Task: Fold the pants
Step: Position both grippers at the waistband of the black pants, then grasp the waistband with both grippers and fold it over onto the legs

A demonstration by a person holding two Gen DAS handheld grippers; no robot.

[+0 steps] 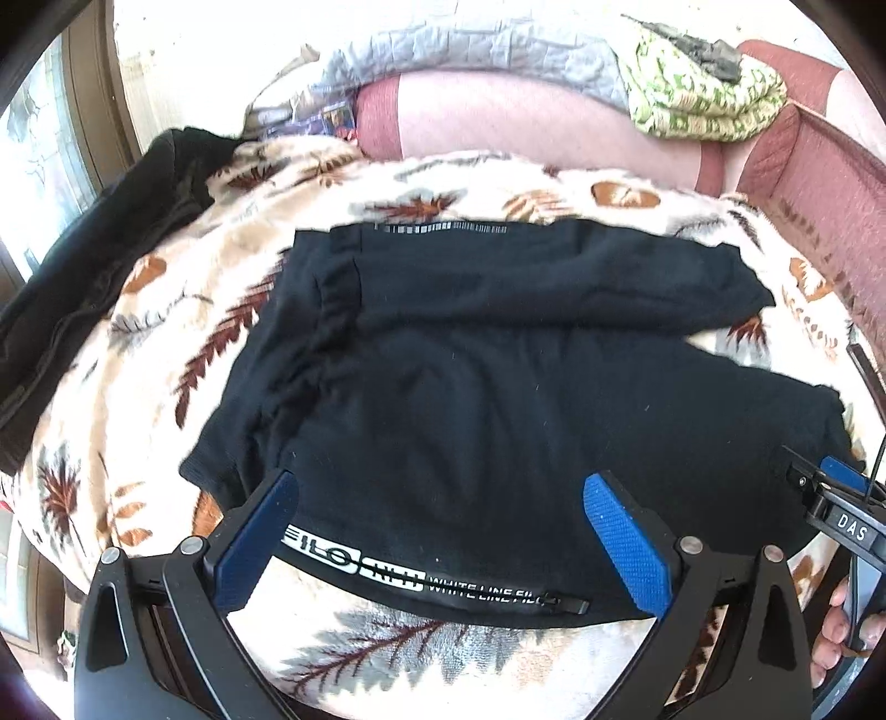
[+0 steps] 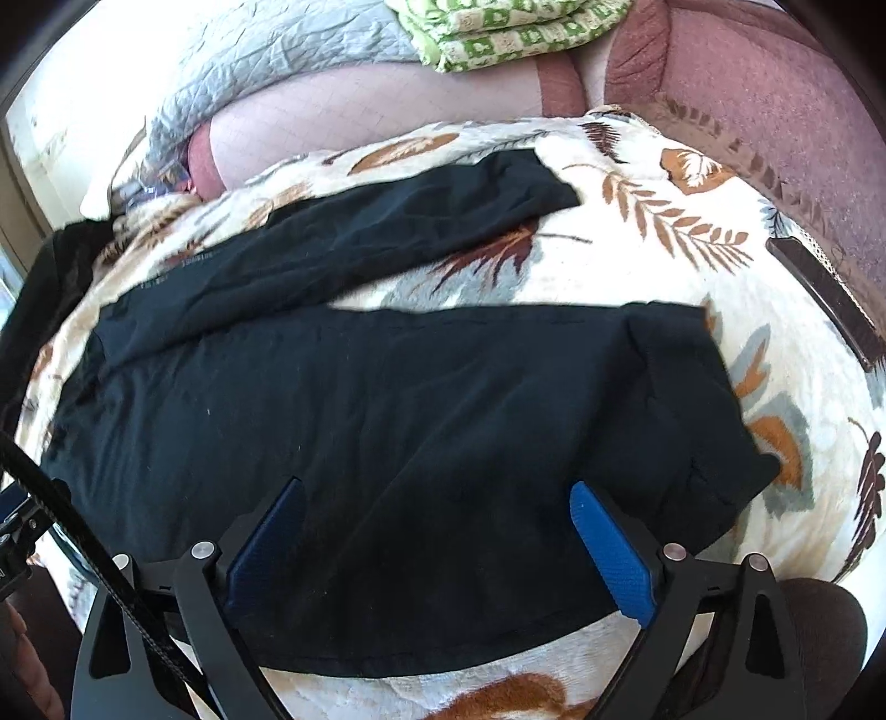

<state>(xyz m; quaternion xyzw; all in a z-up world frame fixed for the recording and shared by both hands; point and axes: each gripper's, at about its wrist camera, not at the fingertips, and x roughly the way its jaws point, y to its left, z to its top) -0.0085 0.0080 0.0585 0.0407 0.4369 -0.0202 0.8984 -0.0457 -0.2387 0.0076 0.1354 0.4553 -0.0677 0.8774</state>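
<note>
Both tongs stand wide apart with nothing between their blue pads. Our left gripper [image 1: 440, 490] hangs over the near edge of the black pants [image 1: 498, 376], at the waistband end, where a white printed strip [image 1: 387, 576] runs along the side seam just between the fingers. Whether the fingertips [image 1: 601, 493] touch the cloth we cannot tell. Our right gripper [image 2: 437, 498] is spread just as wide over the leg end of the same pants [image 2: 360, 404], above the near leg, and grips nothing.

We see the pants lying flat on a cream blanket with brown and grey leaves [image 1: 166, 343], waistband toward our left, legs toward our right. The two legs part a little at the far end, so a wedge of blanket shows between them [image 2: 470, 277]. The near leg's cuff [image 2: 686, 399] is rumpled and folded over itself.

In the left wrist view the tip of the right gripper [image 1: 830, 487] shows at the right edge, near the cuff. Beyond the blanket we see a pink sofa back [image 1: 526, 116], a grey quilt [image 1: 443, 50] and a folded green-and-white cloth [image 1: 703, 99]. Another dark garment [image 1: 111, 232] lies at the blanket's far left edge.
</note>
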